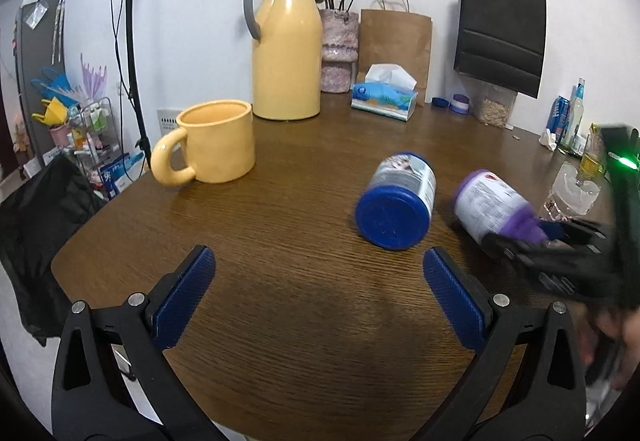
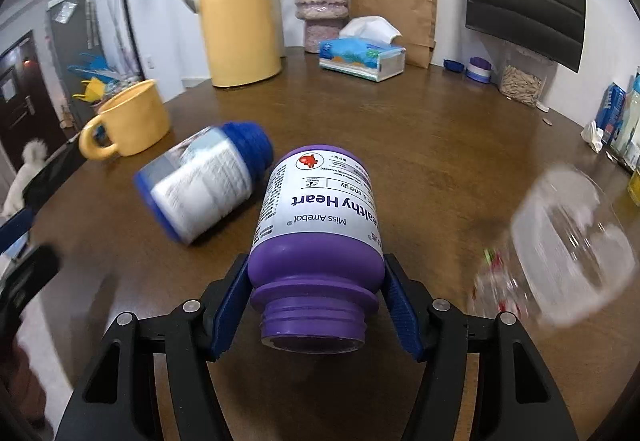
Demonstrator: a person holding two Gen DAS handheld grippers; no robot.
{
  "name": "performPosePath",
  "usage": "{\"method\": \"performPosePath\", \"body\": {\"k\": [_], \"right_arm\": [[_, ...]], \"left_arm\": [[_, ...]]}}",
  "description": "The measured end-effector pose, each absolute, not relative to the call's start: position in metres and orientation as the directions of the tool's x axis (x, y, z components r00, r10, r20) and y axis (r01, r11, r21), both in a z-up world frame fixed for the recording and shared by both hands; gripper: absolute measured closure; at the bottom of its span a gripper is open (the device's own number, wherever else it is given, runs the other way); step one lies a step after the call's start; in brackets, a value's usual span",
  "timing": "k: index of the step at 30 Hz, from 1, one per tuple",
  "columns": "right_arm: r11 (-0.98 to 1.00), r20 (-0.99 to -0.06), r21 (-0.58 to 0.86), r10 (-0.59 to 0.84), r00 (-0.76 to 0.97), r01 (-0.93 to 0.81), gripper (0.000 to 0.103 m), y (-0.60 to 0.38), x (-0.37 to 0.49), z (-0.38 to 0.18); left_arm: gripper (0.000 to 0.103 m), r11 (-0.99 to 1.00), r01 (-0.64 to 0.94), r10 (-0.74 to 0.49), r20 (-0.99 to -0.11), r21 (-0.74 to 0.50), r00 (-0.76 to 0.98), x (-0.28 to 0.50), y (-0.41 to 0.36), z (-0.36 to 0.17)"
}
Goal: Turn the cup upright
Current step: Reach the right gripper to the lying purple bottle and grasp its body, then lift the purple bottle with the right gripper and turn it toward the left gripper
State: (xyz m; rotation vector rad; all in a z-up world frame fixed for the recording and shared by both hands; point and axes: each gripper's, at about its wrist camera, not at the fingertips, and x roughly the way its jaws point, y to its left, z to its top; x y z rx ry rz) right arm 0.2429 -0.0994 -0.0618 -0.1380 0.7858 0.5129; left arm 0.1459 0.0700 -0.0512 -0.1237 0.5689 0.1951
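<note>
The right gripper (image 2: 316,305) is closed on a purple bottle (image 2: 320,225), held tilted, open neck toward the camera. The left gripper (image 1: 320,297) is spread wide, empty, above the table (image 1: 280,241). A blue bottle (image 2: 208,181) lies beside; a blurred clear container (image 2: 568,249), possibly a cup, lies right.

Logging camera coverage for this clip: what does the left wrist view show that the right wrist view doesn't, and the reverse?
Left wrist only: the open left gripper over bare table, and the black paper bag's handles.

Right wrist only: the purple bottle's open threaded neck between the right gripper's pads, label reading "Healthy Heart".

Both: purple bottle, blue bottle on its side, yellow mug upright, yellow jug, tissue box.
</note>
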Motion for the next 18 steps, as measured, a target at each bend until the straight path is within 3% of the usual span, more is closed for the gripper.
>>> {"method": "performPosePath", "body": {"k": [9,12,15,18], "right_arm": [[0.754,-0.699,0.082,0.510,0.502,-0.652,0.035,-0.138,0.153,-0.068],[0.725,-0.685,0.048,0.524,0.506,-0.687,0.034,-0.139,0.139,-0.070],[0.720,-0.680,0.049,0.532,0.505,-0.693,0.034,-0.144,0.137,-0.071],[0.702,-0.663,0.091,0.571,0.483,-0.706,0.034,-0.149,0.135,-0.072]], "left_arm": [[0.000,0.989,0.055,-0.122,-0.555,-0.135,0.823,0.151,0.010,-0.045],[0.009,0.985,0.122,-0.172,-0.583,-0.123,0.794,0.155,-0.012,-0.050],[0.014,0.968,0.155,-0.245,-0.598,-0.198,0.763,0.161,-0.018,-0.052],[0.015,0.961,0.189,-0.276,-0.619,-0.203,0.735,0.173,-0.030,-0.051]]}}
